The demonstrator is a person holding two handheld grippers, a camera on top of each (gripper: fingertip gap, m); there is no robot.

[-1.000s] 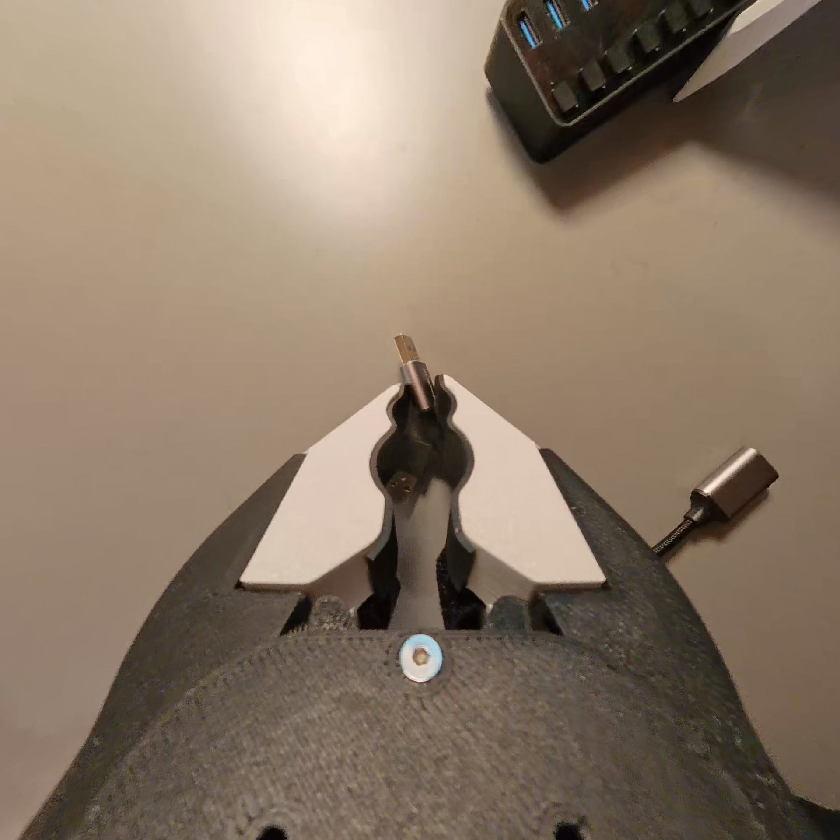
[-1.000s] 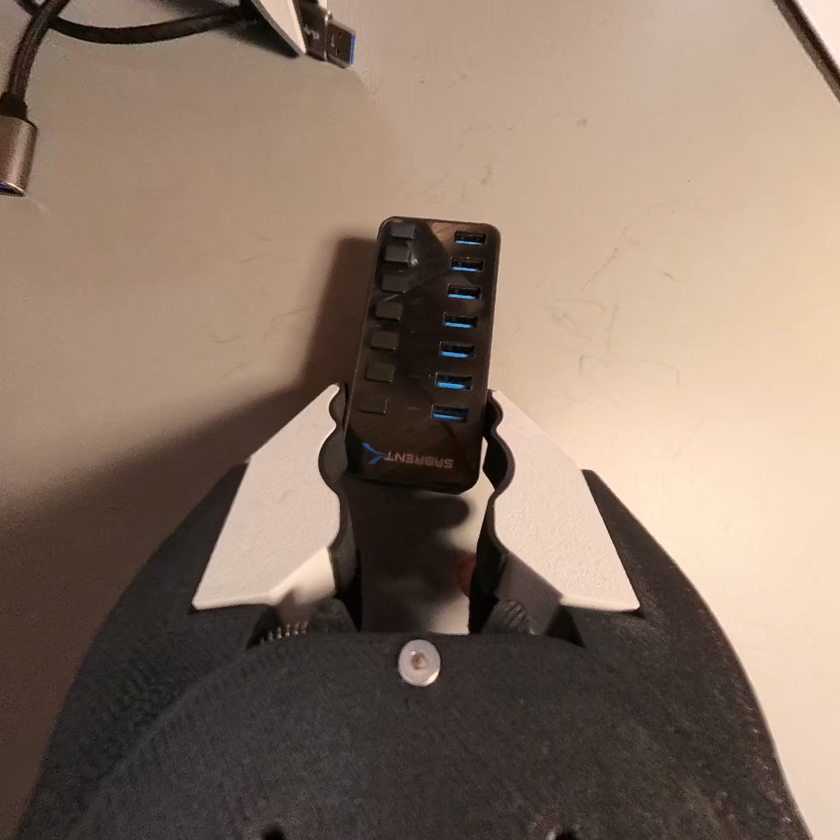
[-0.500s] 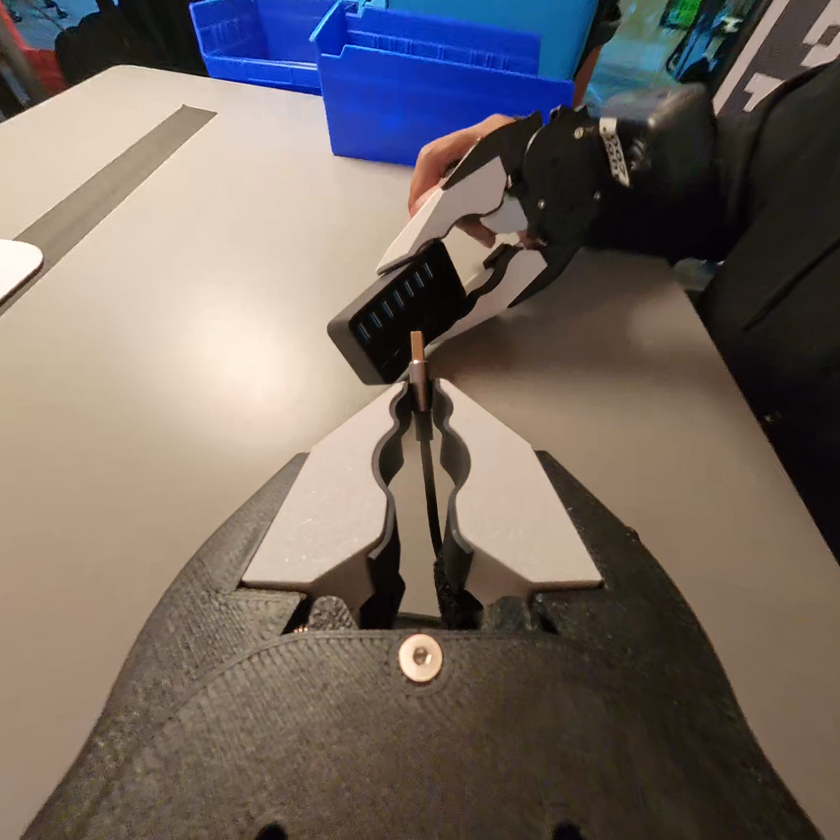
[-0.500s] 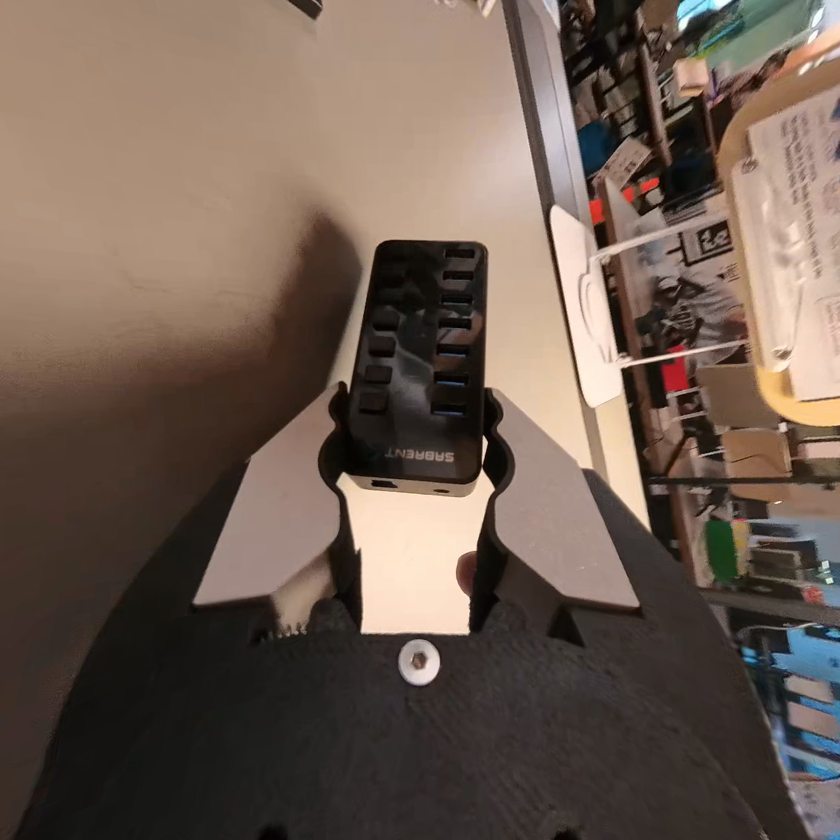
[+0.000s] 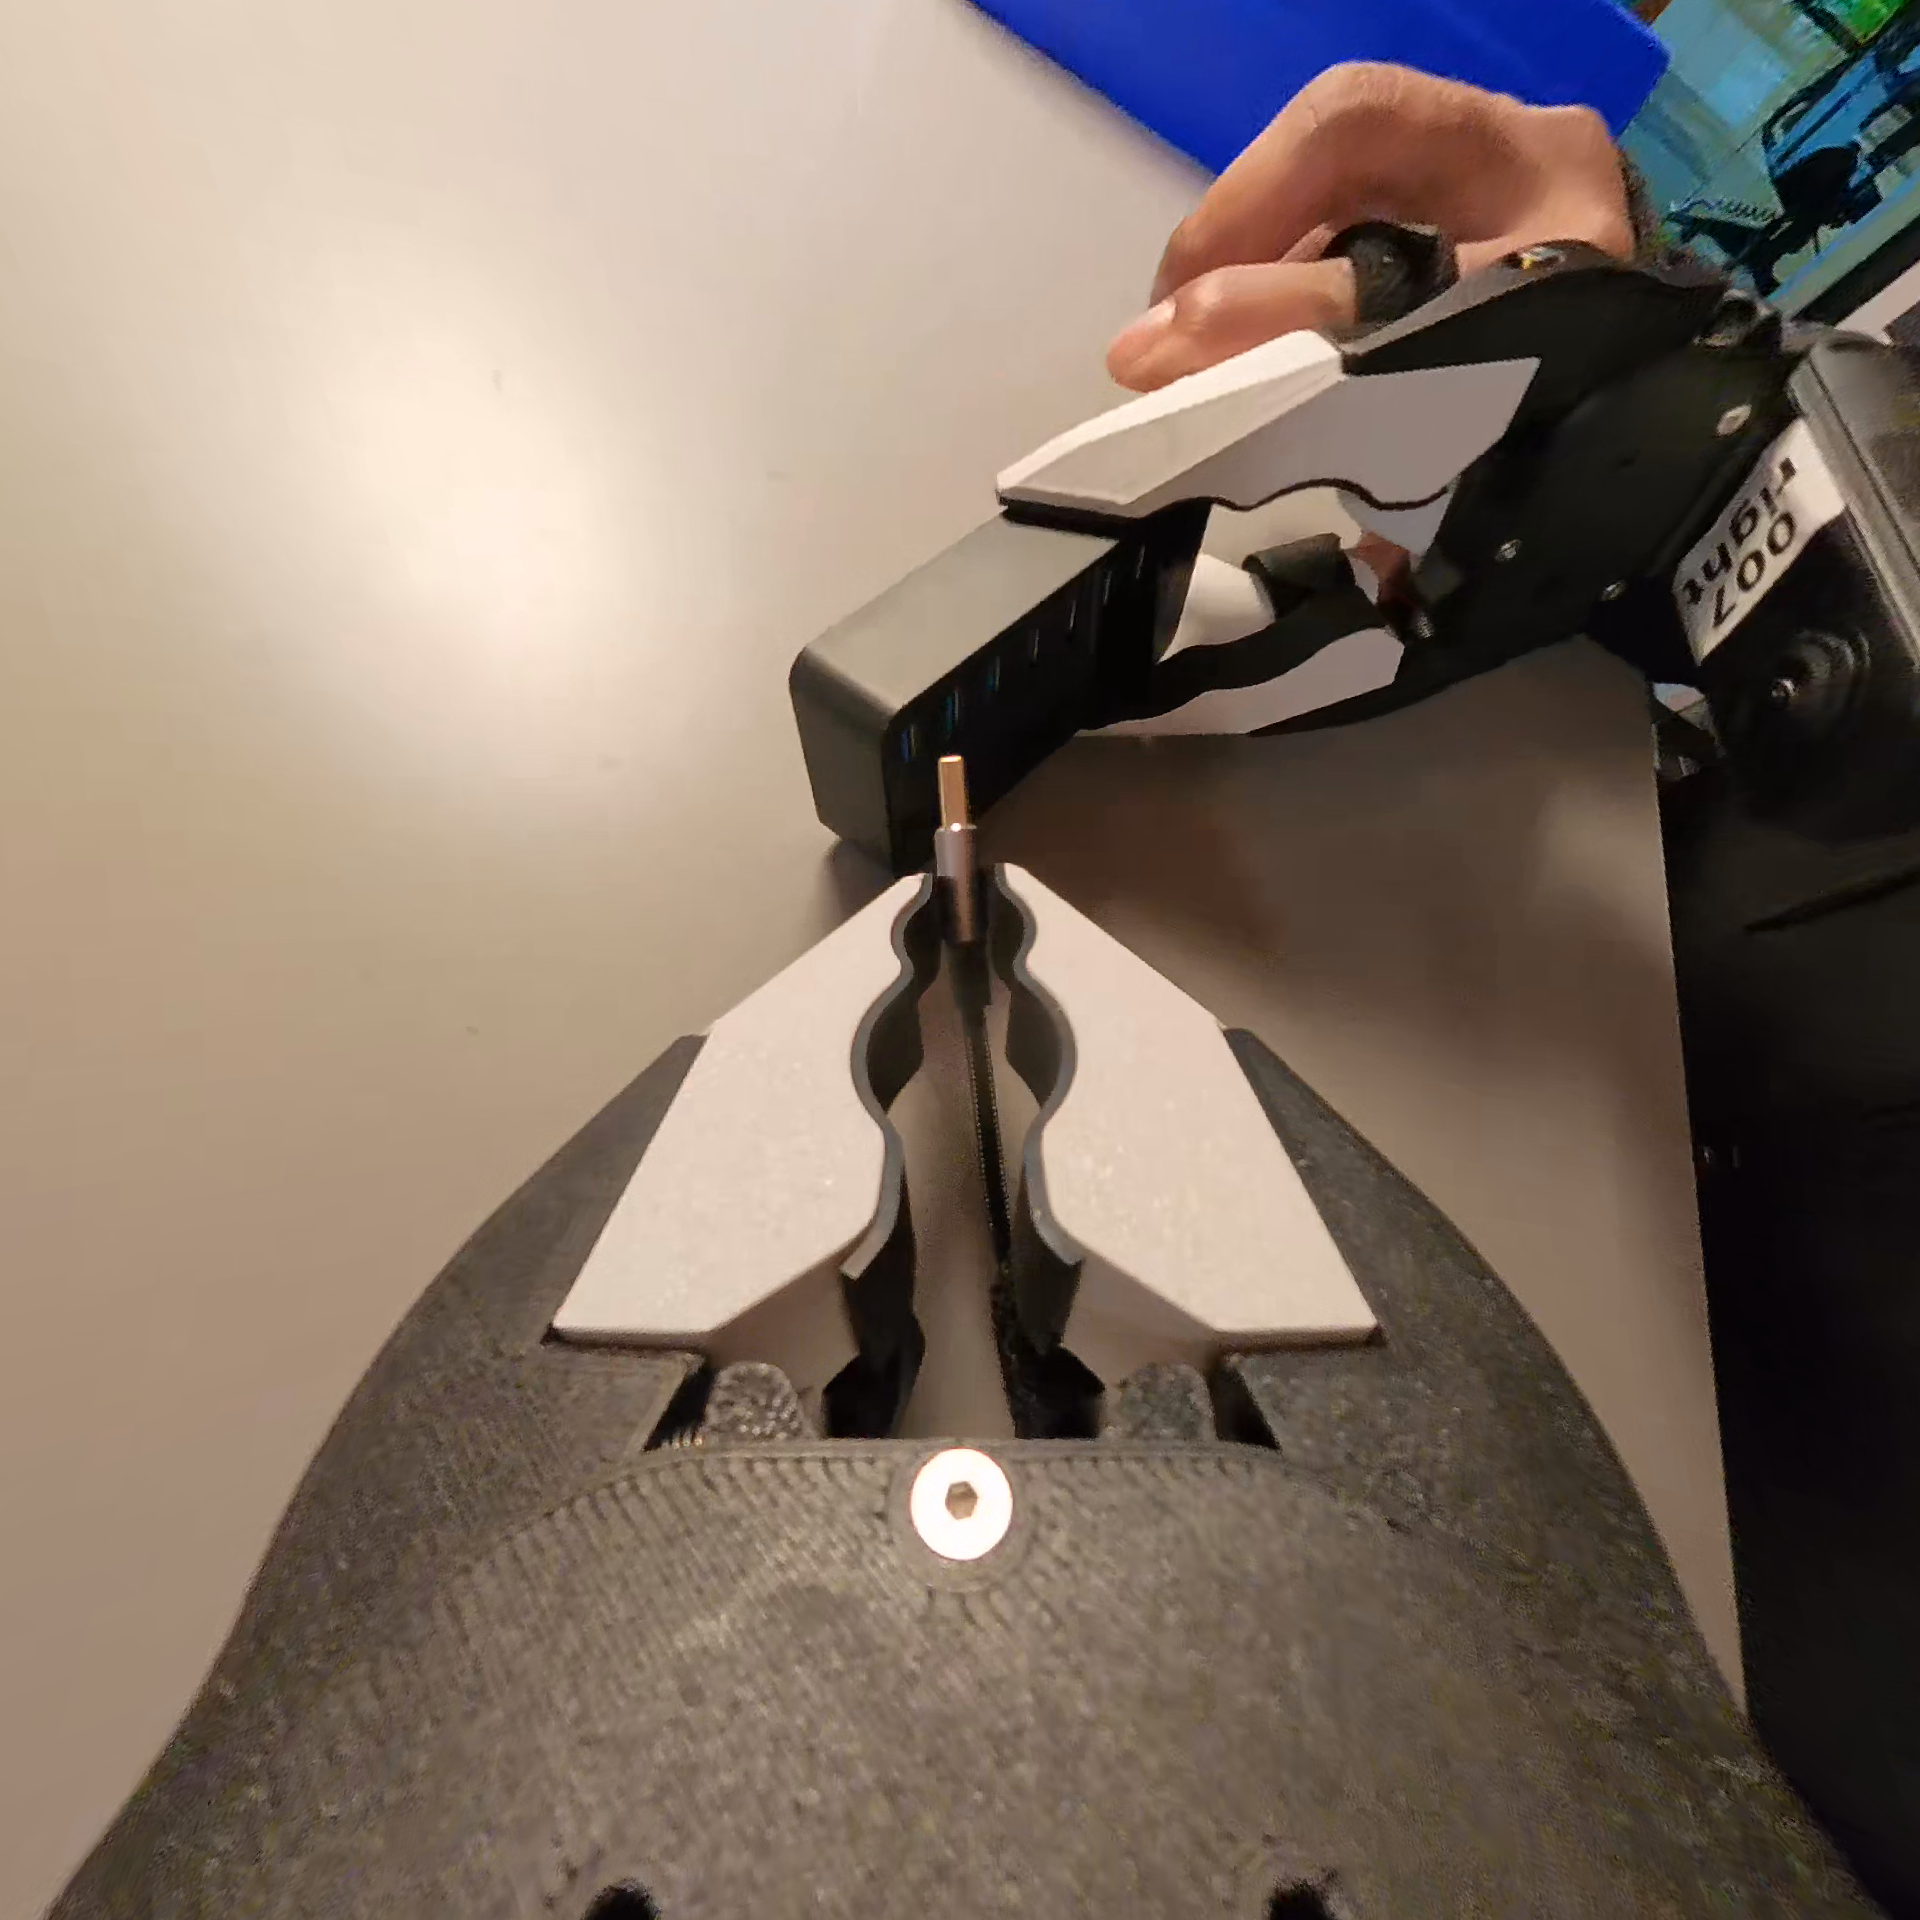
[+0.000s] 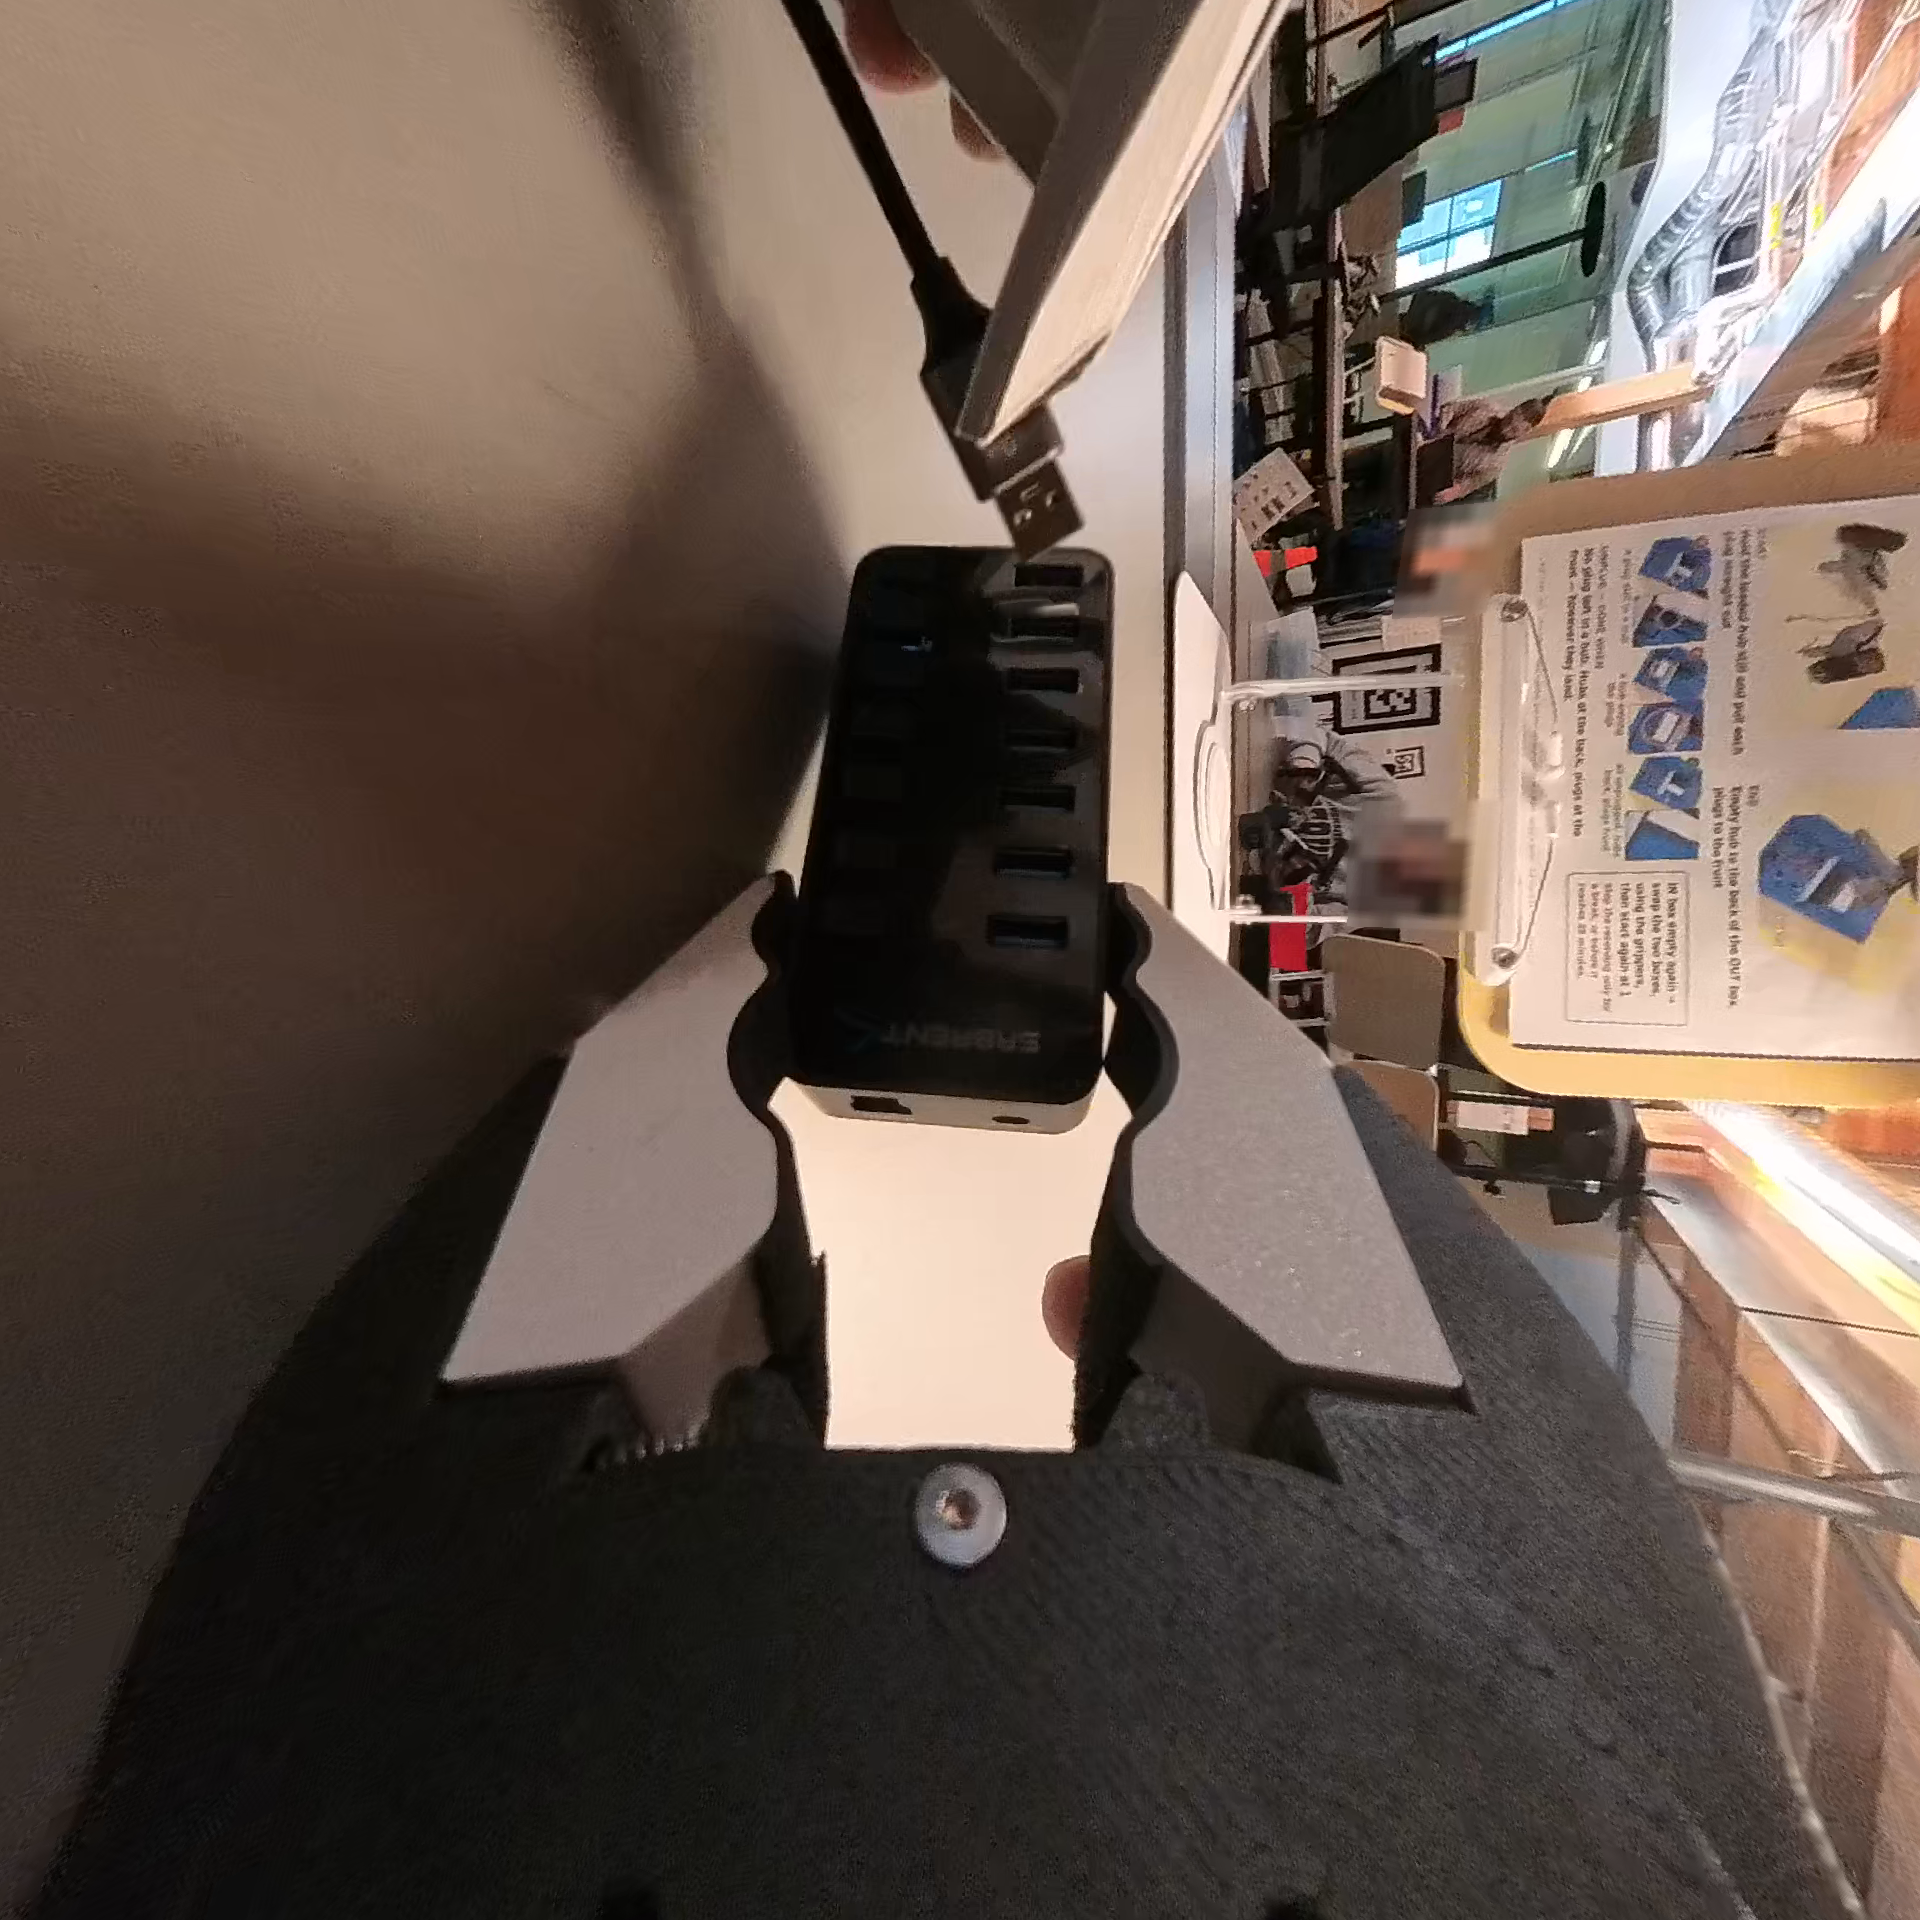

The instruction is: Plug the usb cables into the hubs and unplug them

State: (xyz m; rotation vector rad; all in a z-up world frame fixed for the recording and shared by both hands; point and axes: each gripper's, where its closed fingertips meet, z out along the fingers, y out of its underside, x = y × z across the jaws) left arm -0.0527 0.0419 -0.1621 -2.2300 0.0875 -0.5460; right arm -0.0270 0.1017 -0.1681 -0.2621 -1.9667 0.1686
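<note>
Both grippers: black textured 3D-printed bodies, grey wavy-edged jaws, silver hex screw [image 5: 960, 1503] centre; white label on right.

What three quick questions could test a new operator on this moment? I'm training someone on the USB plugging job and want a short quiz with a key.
1. True or false: the USB plug is already seated in a port of the black hub.
2. Which gripper holds the hub: A) the left gripper, B) the right gripper, C) neither?
3. Fill in: in the right wrist view, the plug tip is at the hub's ___ end, away from the right gripper.

Key
1. False: the tip sits just outside the end port.
2. B: its fingers clamp the hub's sides; the left one pinches the plug.
3. Far.
</note>
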